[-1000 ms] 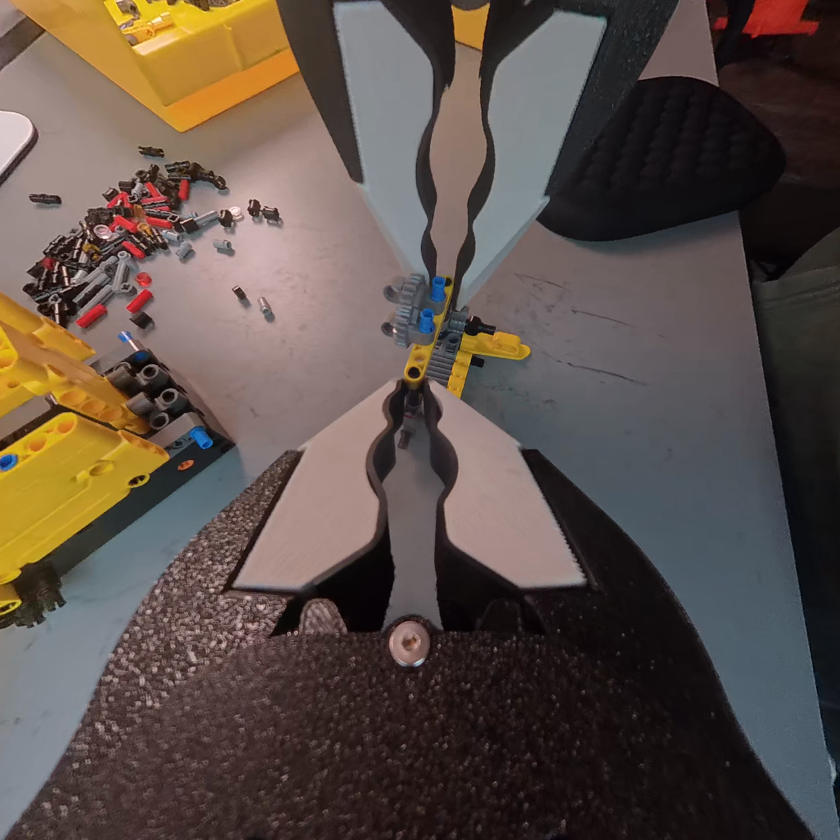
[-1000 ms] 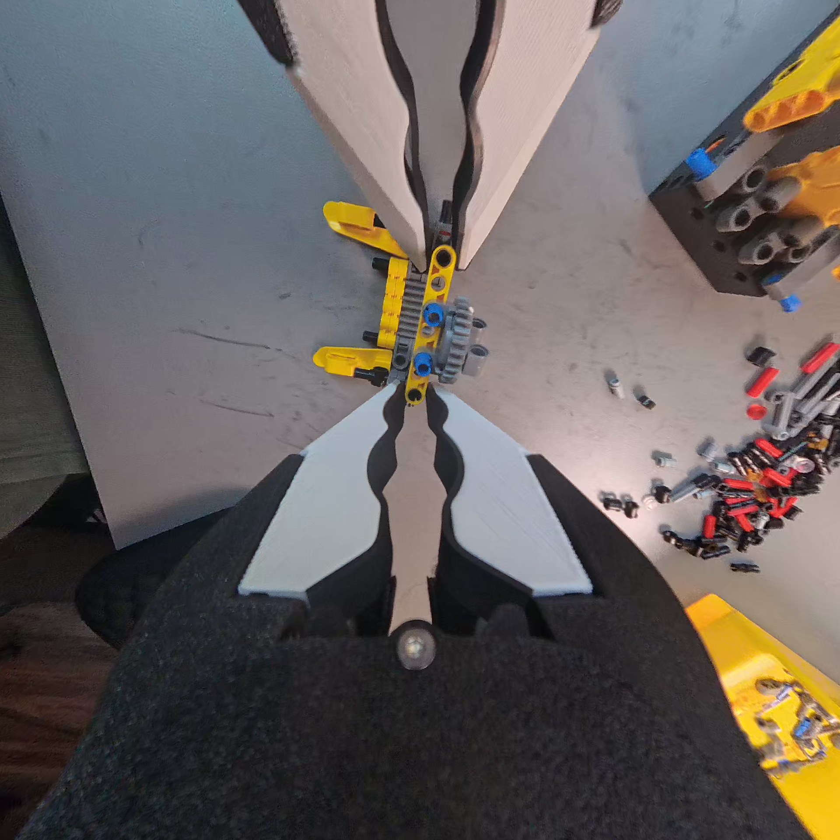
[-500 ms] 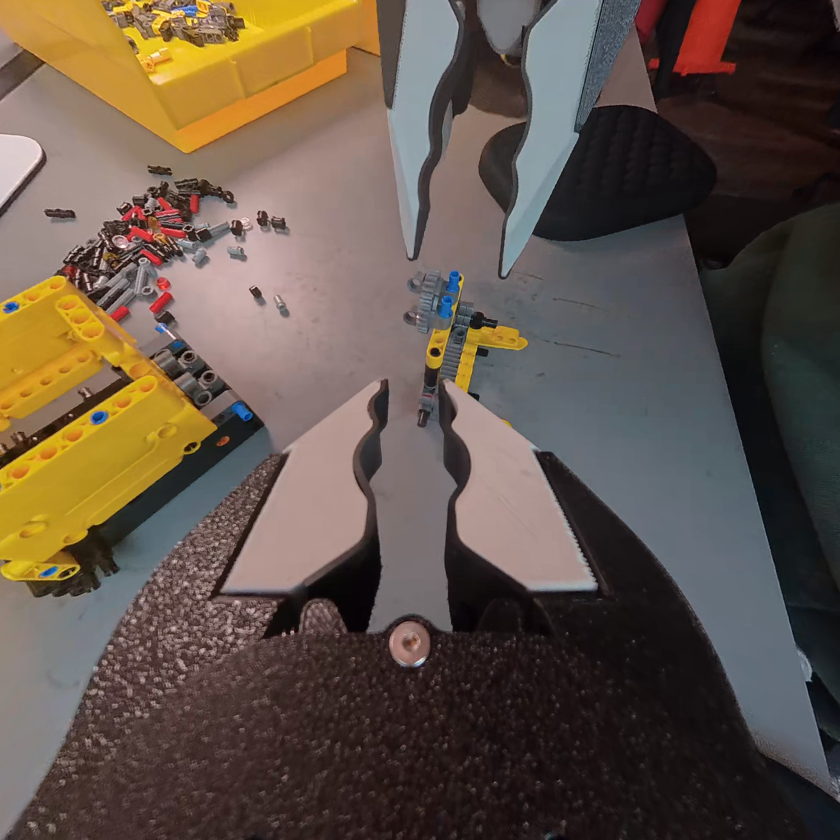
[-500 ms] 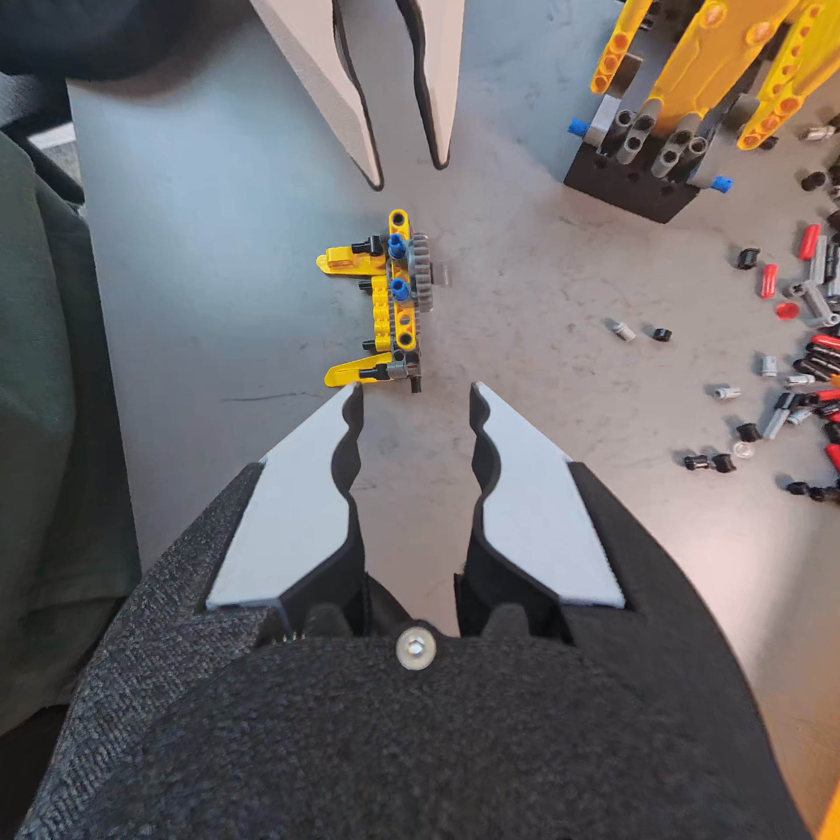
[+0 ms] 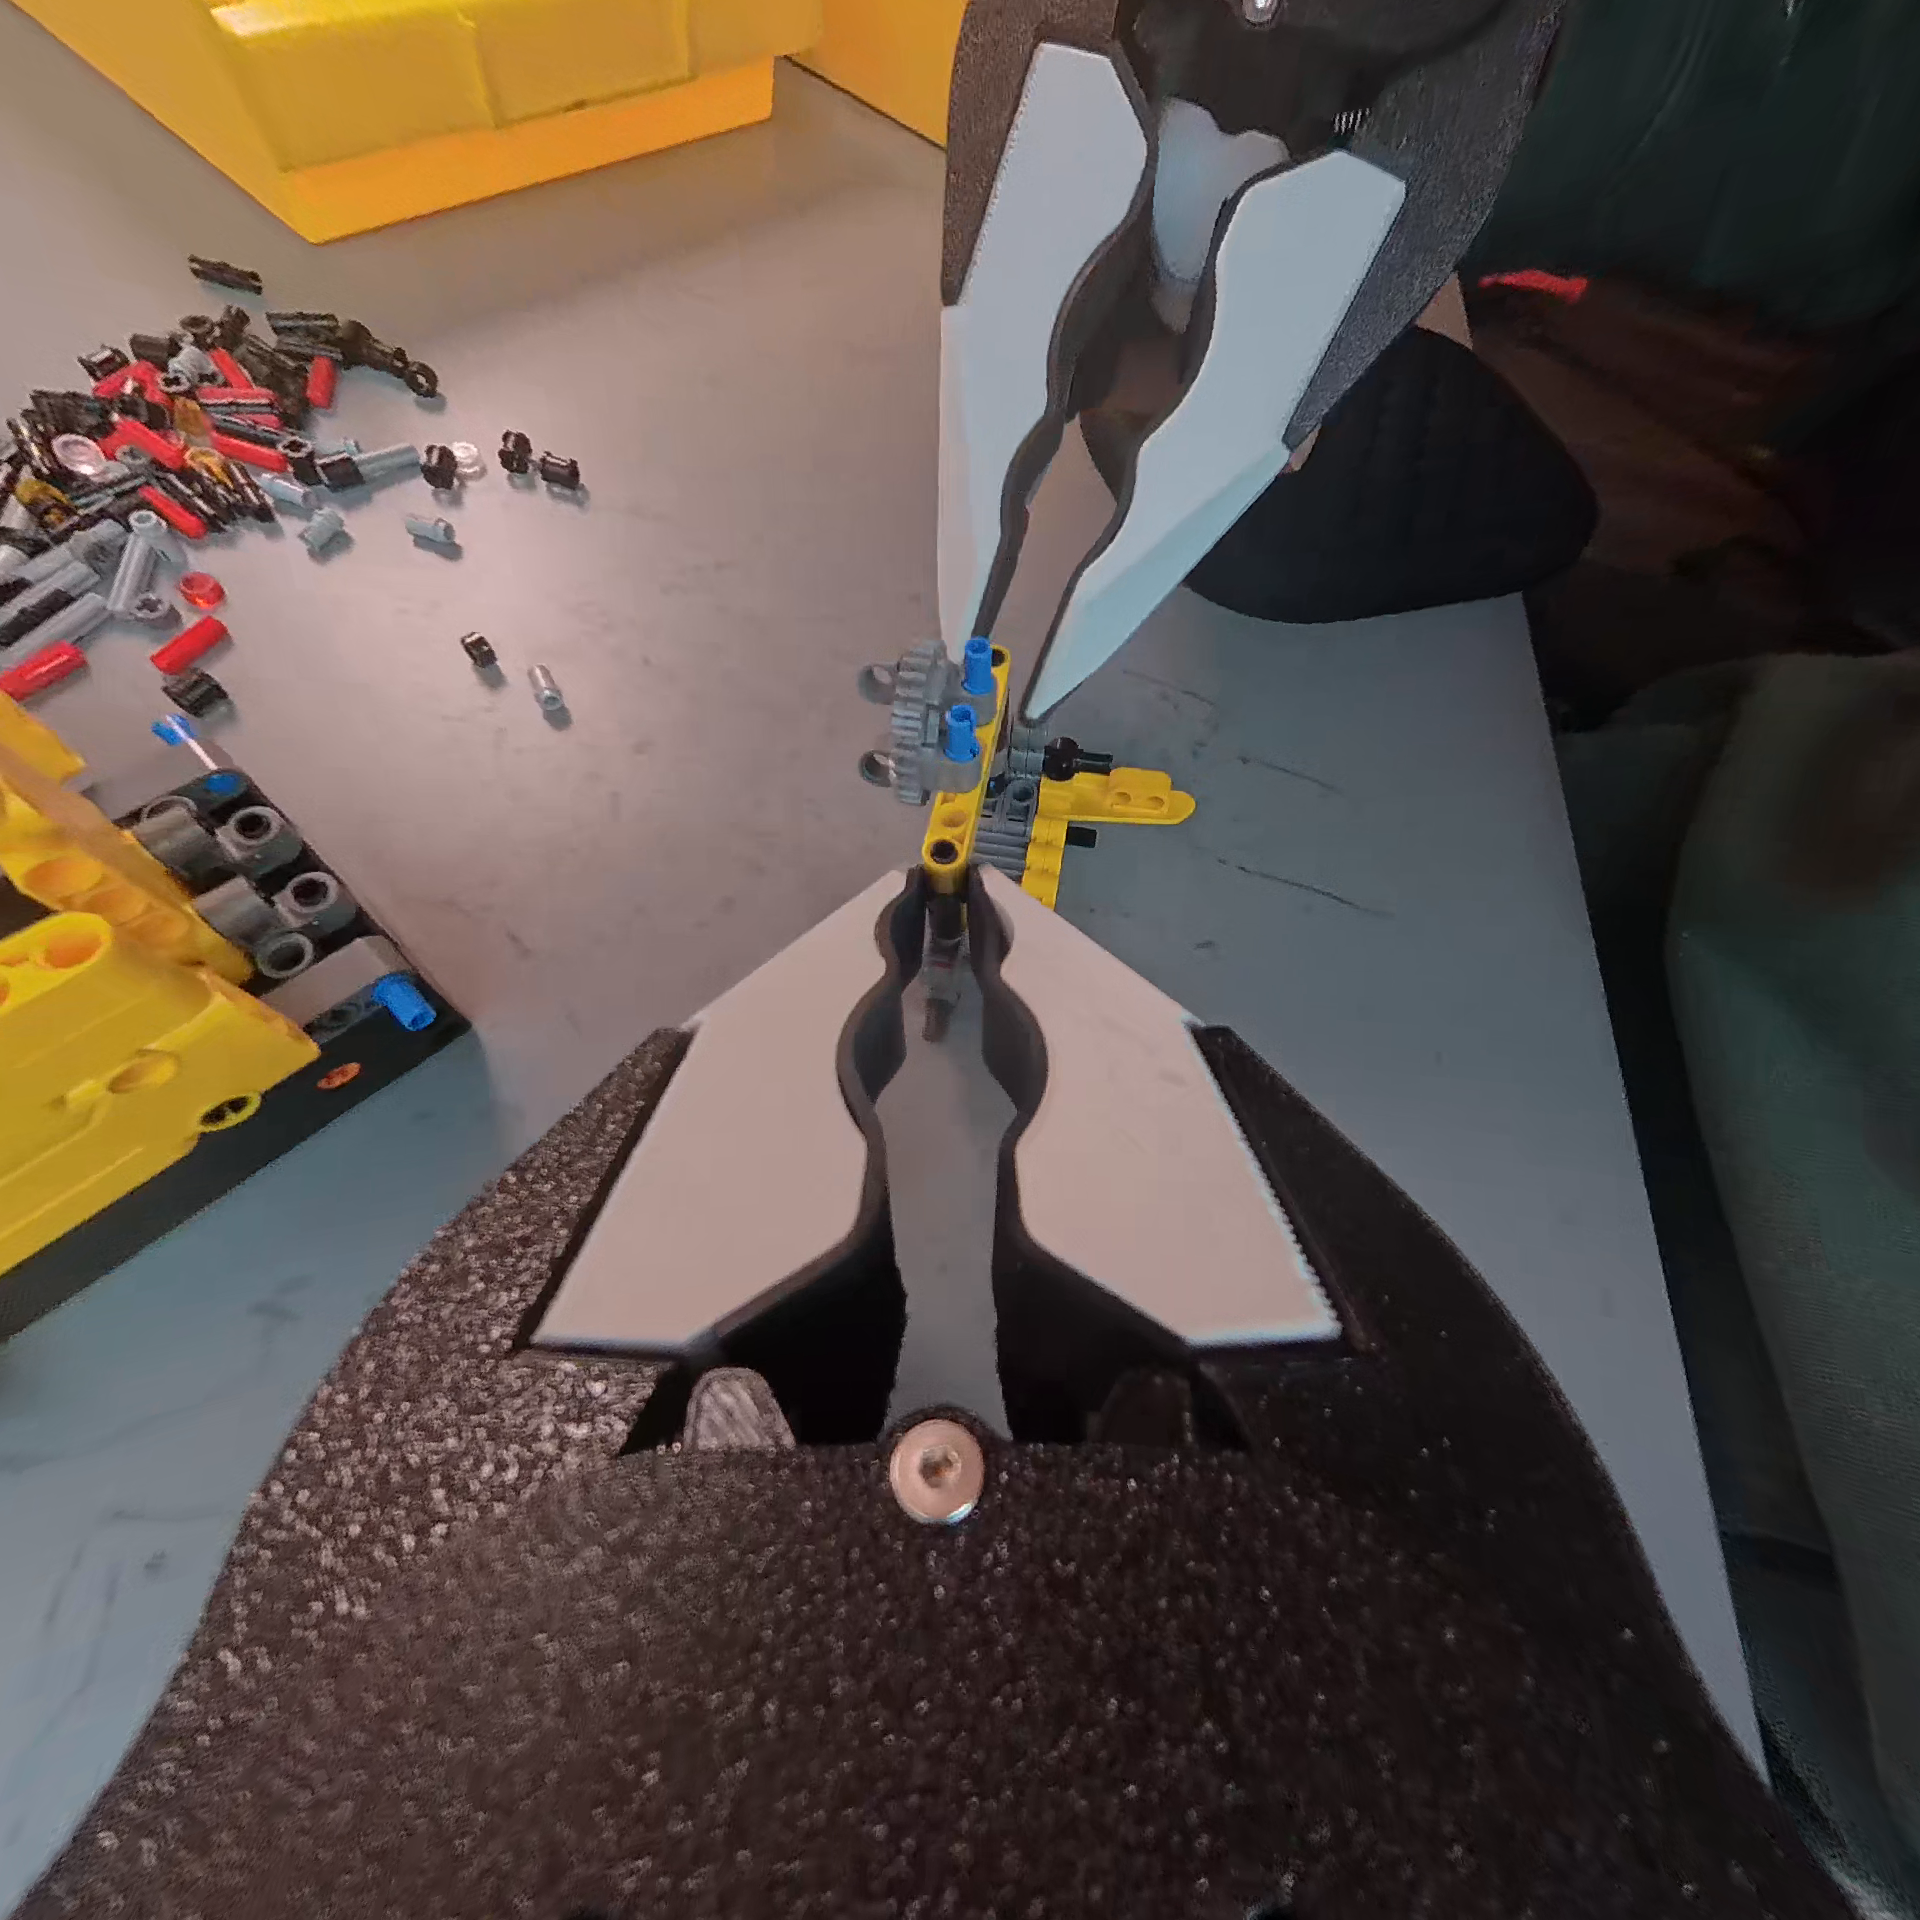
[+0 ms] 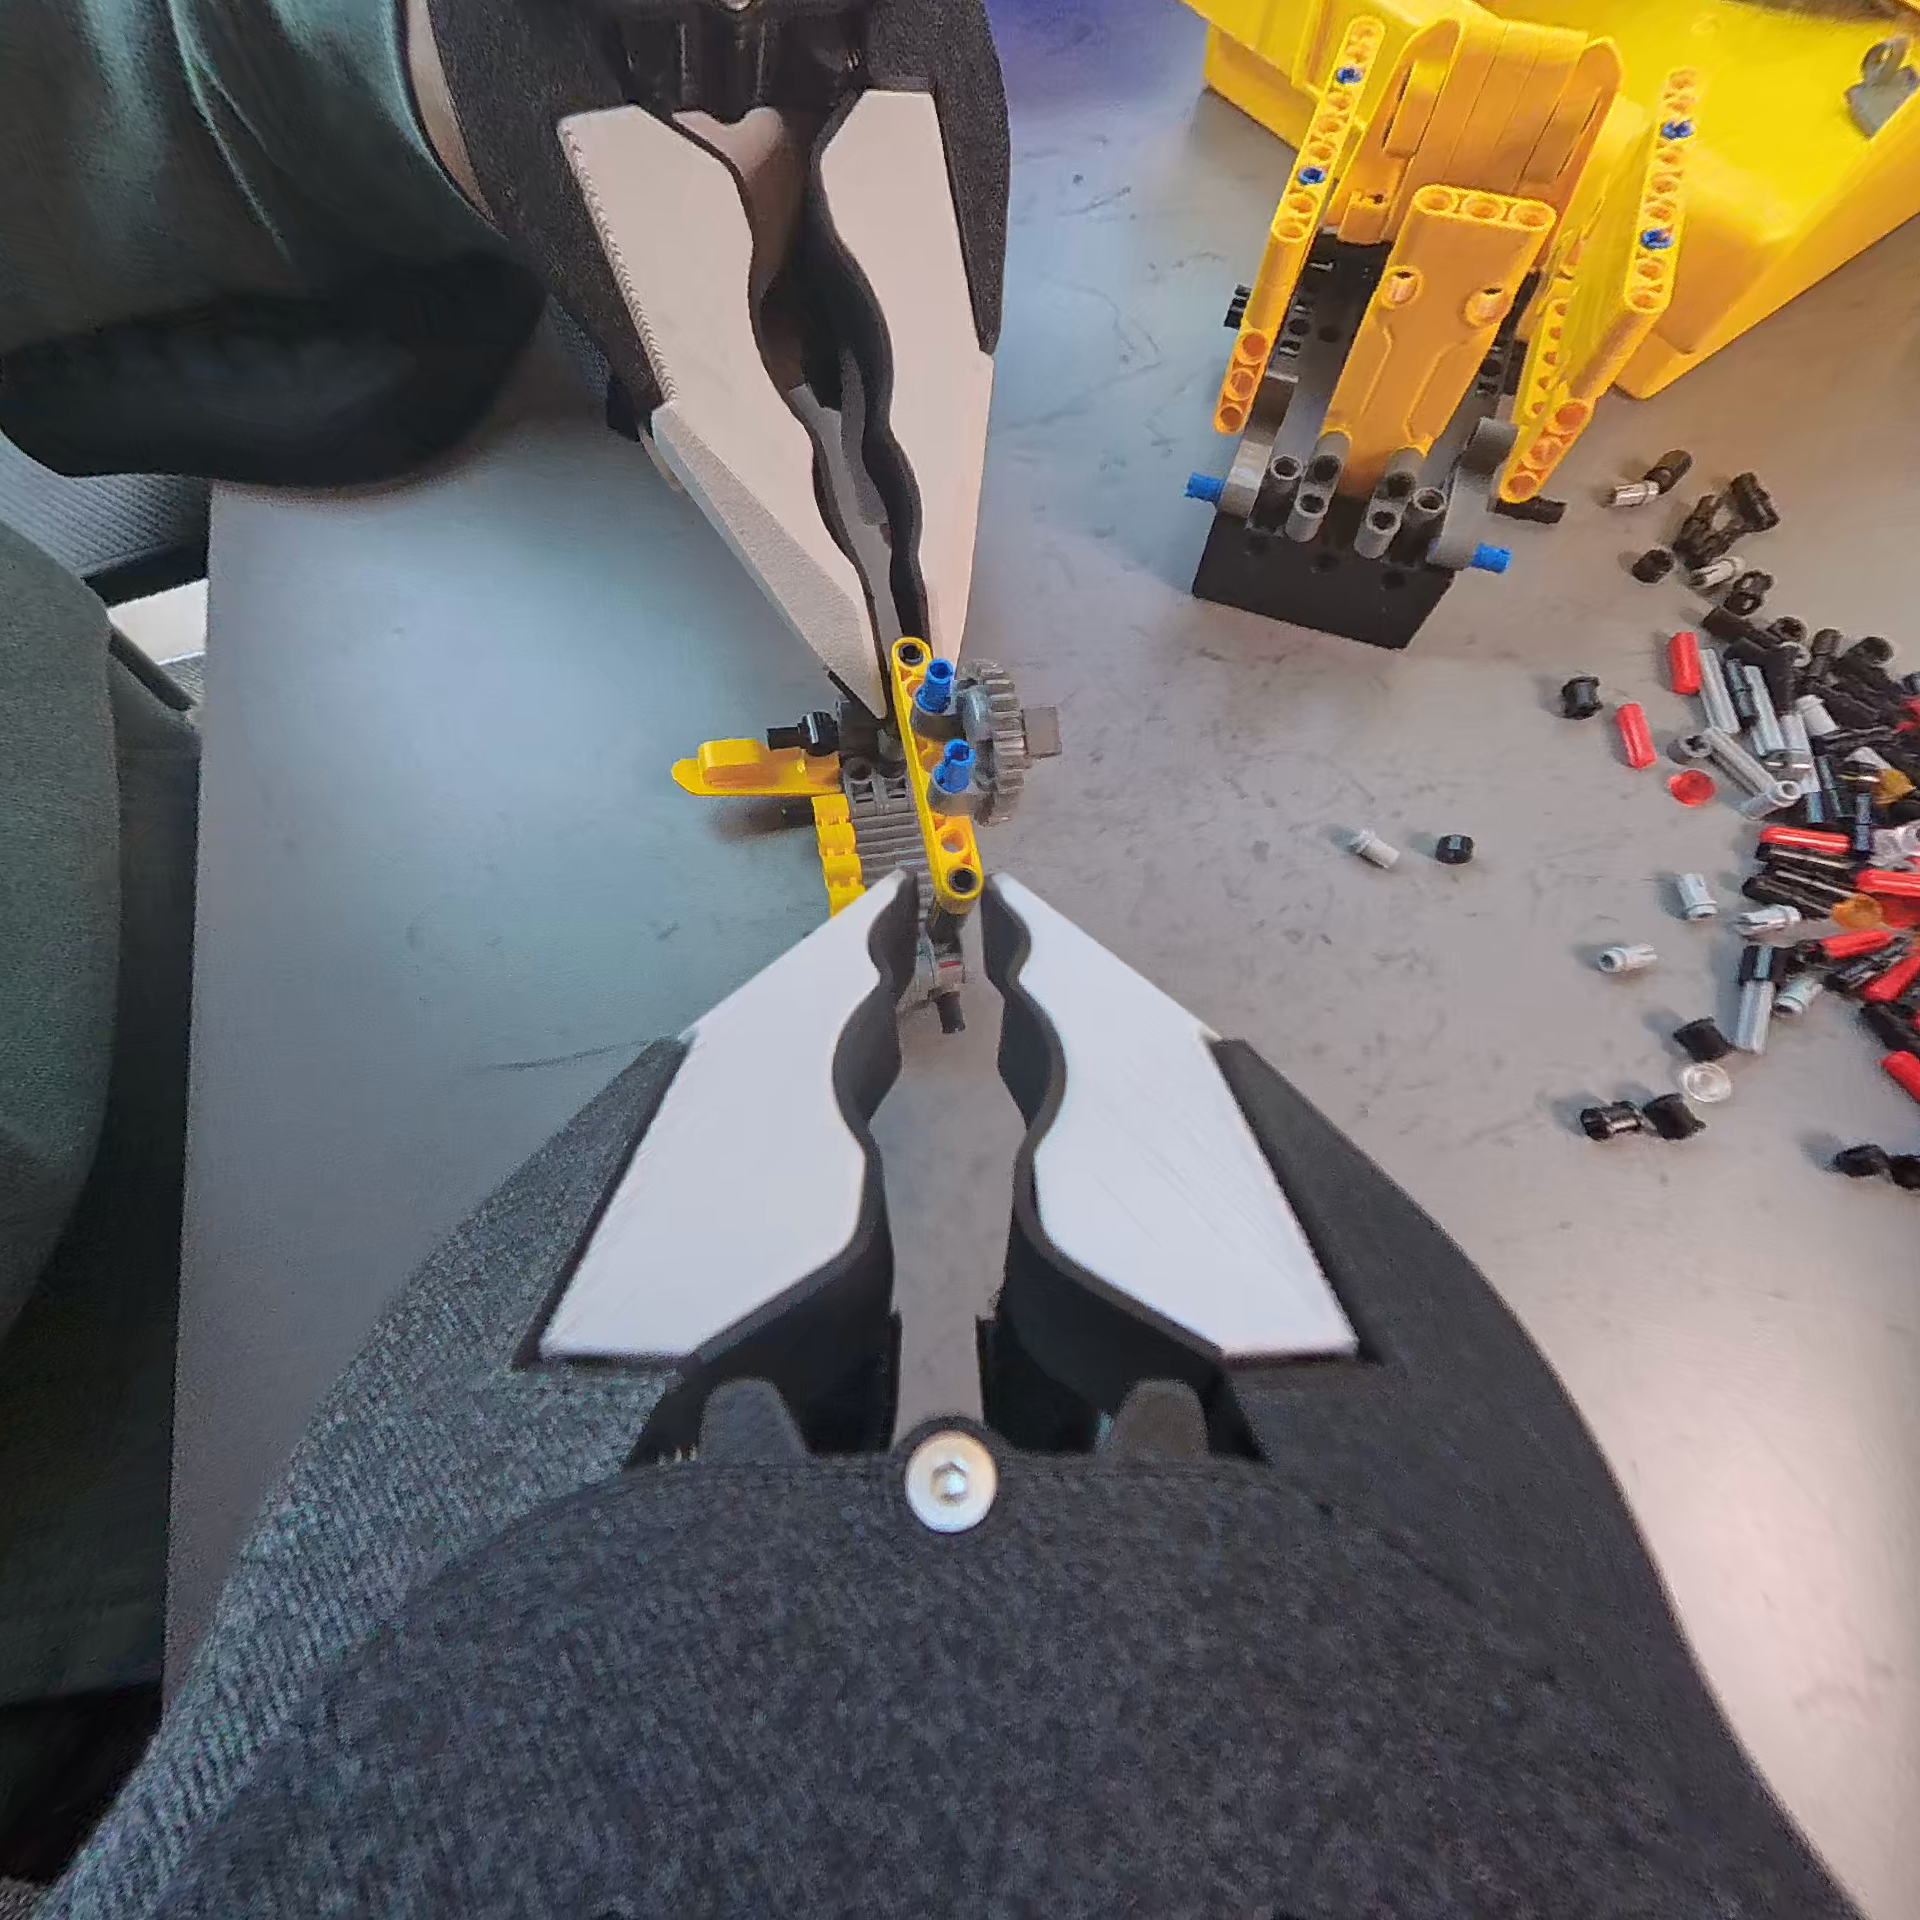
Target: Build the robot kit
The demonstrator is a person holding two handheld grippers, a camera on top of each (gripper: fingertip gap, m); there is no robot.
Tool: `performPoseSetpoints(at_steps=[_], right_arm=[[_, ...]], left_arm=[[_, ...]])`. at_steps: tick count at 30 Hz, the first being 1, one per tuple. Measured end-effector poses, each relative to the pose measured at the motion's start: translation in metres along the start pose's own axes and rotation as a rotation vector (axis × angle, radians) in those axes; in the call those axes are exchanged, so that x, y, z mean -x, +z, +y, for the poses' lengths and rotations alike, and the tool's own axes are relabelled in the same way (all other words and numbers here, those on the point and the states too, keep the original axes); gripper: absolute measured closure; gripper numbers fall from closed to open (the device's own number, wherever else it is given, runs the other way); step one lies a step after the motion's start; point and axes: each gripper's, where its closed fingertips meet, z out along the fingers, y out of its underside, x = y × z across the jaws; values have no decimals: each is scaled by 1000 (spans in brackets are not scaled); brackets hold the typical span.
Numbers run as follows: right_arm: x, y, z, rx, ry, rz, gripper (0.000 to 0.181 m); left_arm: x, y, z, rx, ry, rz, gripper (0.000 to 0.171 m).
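Pinching the small yellow gear assembly (image 5: 971, 769) from both ends, your left gripper (image 5: 943, 883) and right gripper (image 6: 940, 888) have their fingers closed on it over the grey tabletop (image 5: 675, 727). Loose pins (image 6: 1787, 831) lie well apart. Only your right view shows the whole yellow-and-black model (image 6: 1403, 343).

Grey desk by a dark chair

The desk (image 5: 665, 810) is matte grey, scuffed with thin dark scratches, and evenly lit. Past its far edge in the left wrist view sits a black mesh chair seat (image 5: 1455, 499), with dark brownish floor (image 5: 1662, 436) beyond it.
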Motion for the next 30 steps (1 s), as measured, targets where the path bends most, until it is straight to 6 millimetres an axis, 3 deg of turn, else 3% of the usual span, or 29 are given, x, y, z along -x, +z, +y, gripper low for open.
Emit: performPoseSetpoints(at_steps=[2, 4, 7, 9, 19, 30], right_arm=[[-2, 1, -1, 5, 35, -13, 174], [-3, 0, -7, -19, 180, -91, 174], [-6, -5, -19, -80, 347, -212, 174], [-8, -8, -25, -99, 419, -258, 175], [-6, -12, -33, -128, 620, -414, 175], [-12, -10, -31, -115, 568, -385, 175]], left_arm=[[2, -1, -1, -10, -102, 42, 165], [2, -5, -4, -45, -254, 135, 165], [4, -20, -20, -170, -496, 308, 163], [8, -29, -26, -236, -553, 344, 164], [8, -37, -33, -295, -608, 386, 171], [10, -33, -29, -267, -545, 312, 167]])
